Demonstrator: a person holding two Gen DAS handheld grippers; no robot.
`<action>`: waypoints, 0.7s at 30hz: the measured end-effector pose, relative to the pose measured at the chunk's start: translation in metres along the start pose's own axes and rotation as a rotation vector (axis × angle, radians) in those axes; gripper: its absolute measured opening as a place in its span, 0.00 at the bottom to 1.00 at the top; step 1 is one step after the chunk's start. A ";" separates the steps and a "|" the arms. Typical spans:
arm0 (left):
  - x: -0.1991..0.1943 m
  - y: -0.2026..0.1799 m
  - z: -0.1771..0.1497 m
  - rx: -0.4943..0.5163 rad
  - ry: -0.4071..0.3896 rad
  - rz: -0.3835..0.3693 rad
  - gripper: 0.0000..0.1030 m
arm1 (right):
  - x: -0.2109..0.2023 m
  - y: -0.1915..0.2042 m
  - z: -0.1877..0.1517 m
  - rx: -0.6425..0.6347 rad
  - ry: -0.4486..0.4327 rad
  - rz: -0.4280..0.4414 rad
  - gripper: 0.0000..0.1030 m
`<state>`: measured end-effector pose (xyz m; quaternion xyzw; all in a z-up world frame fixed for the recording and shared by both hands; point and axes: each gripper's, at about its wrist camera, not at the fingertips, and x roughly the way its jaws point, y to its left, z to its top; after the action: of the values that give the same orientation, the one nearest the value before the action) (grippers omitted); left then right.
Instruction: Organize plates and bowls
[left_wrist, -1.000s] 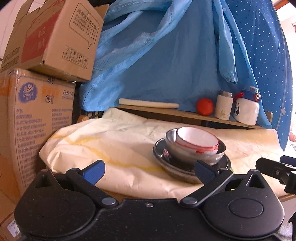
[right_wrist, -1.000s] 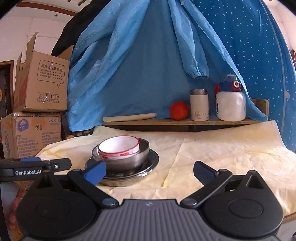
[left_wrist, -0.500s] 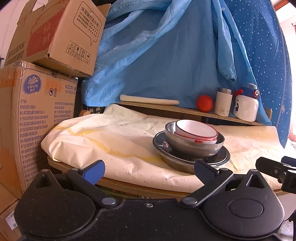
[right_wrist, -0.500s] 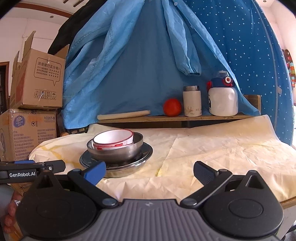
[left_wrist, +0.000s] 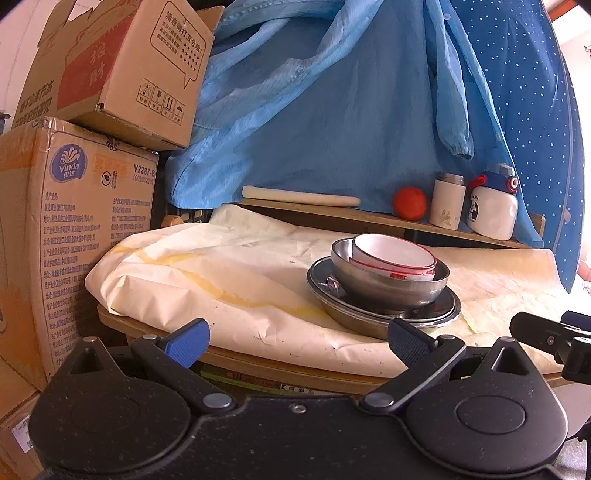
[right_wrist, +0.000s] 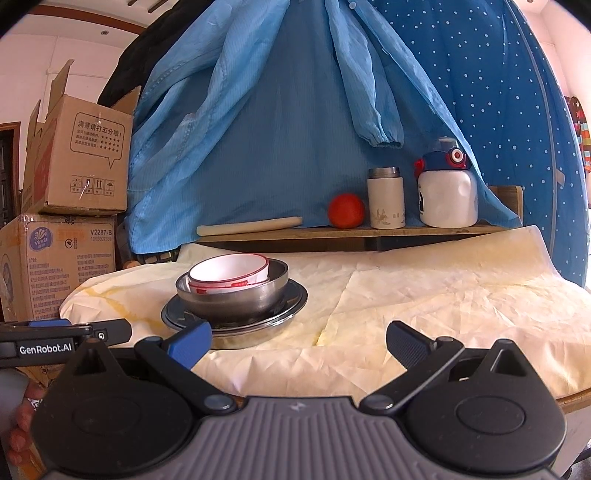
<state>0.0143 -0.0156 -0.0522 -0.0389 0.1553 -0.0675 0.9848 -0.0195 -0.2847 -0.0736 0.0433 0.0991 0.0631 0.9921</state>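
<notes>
- A white bowl with a red rim (right_wrist: 229, 271) sits tilted inside a shiny round metal bowl (right_wrist: 236, 299).
- The metal bowl stands on stacked shiny metal plates (right_wrist: 291, 308) on the crinkly cream table cover.

A wooden table (right_wrist: 576, 400) carries a creased cream paper sheet (right_wrist: 424, 295) with yellow stains. On the sheet, towards its left, sits a shallow round steel plate (right_wrist: 291, 301); nothing else rests directly on it.

Both low, facing shared dish stack (left_wrist: 382, 284)
</notes>
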 end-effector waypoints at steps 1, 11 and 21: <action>0.000 0.000 0.000 -0.001 0.001 0.001 0.99 | 0.000 0.000 0.000 0.000 0.001 0.001 1.00; -0.001 0.001 -0.001 -0.003 0.002 0.006 0.99 | 0.000 0.000 -0.001 0.005 0.006 0.007 1.00; -0.002 0.001 -0.001 -0.004 0.002 0.009 0.99 | -0.001 0.002 -0.001 -0.004 0.009 0.010 1.00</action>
<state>0.0126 -0.0142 -0.0524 -0.0402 0.1565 -0.0630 0.9848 -0.0210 -0.2827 -0.0739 0.0416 0.1033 0.0684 0.9914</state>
